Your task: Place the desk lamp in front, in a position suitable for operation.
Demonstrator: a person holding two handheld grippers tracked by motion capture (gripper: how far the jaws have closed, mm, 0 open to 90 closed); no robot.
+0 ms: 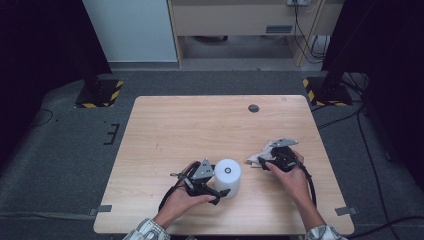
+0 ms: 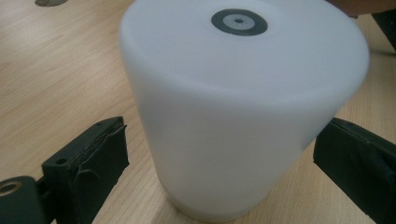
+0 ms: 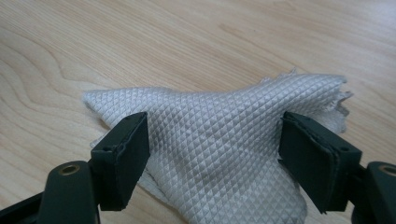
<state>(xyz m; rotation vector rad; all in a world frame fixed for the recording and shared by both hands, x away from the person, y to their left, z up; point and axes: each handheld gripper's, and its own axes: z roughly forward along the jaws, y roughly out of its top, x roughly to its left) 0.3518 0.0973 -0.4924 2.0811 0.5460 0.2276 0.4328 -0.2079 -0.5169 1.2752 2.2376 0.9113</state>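
A white cylinder (image 1: 227, 177) stands upright on the table (image 1: 200, 125), near the front edge, a small dark ring seen at the centre of its top. The left gripper (image 1: 212, 192) is set around its lower part; in the left gripper view the cylinder (image 2: 238, 107) sits between the jaws, the right pad at or very near the wall, the left pad a little off it, so a firm grip cannot be told (jaws wide either way).

To the right, well apart from the cylinder, a white cloth (image 1: 257, 158) lies crumpled on the wood. The right gripper (image 1: 270, 164) is over it. In the right gripper view the cloth (image 3: 219, 149) is humped up between the jaws, which stand fairly wide; the pads appear beside the fabric, not pinching it.

Handling, judged: the cylinder looks smooth, matte and rigid, probably light plastic, likely slippery; being wide, it is best taken low and square across its middle line, since a high grip could tip it. The cloth is soft and limp with a quilted diamond texture (good friction). It will sag and trail when lifted, so a raised fold should be pinched, not a flat edge. Nothing fragile is seen.
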